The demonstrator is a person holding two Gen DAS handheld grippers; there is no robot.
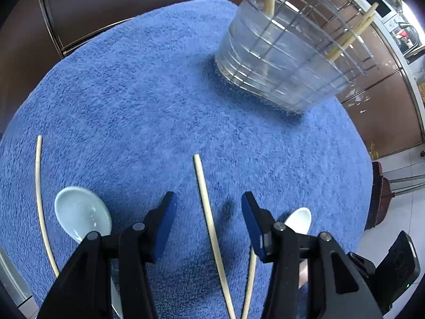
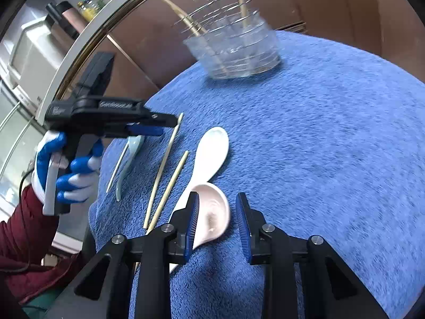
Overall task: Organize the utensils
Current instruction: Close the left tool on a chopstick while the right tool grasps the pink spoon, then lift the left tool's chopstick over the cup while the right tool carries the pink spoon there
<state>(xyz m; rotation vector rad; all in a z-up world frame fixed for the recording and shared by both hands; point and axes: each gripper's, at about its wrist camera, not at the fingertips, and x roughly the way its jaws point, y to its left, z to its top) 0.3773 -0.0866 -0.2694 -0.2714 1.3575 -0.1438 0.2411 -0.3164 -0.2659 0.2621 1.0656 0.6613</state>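
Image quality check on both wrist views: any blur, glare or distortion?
Left wrist view: holder smeared by motion blur, towel bowed round by the fisheye, window glare at the top right corner. Right wrist view: holder also smeared, pink spoon between the right gripper's pads soft, left gripper fairly sharp.

Colours on the blue towel (image 2: 318, 146)
Pale wooden chopsticks (image 1: 209, 220); 1 white spoon (image 2: 209, 156); 1 pinkish spoon (image 2: 212, 215); 1 pale green spoon (image 1: 82, 212); clear holder (image 1: 281, 63); blue-and-white glove (image 2: 71, 170).

Chopsticks (image 1: 209, 220), ceramic spoons (image 2: 209, 154) flat on towel (image 1: 159, 106)
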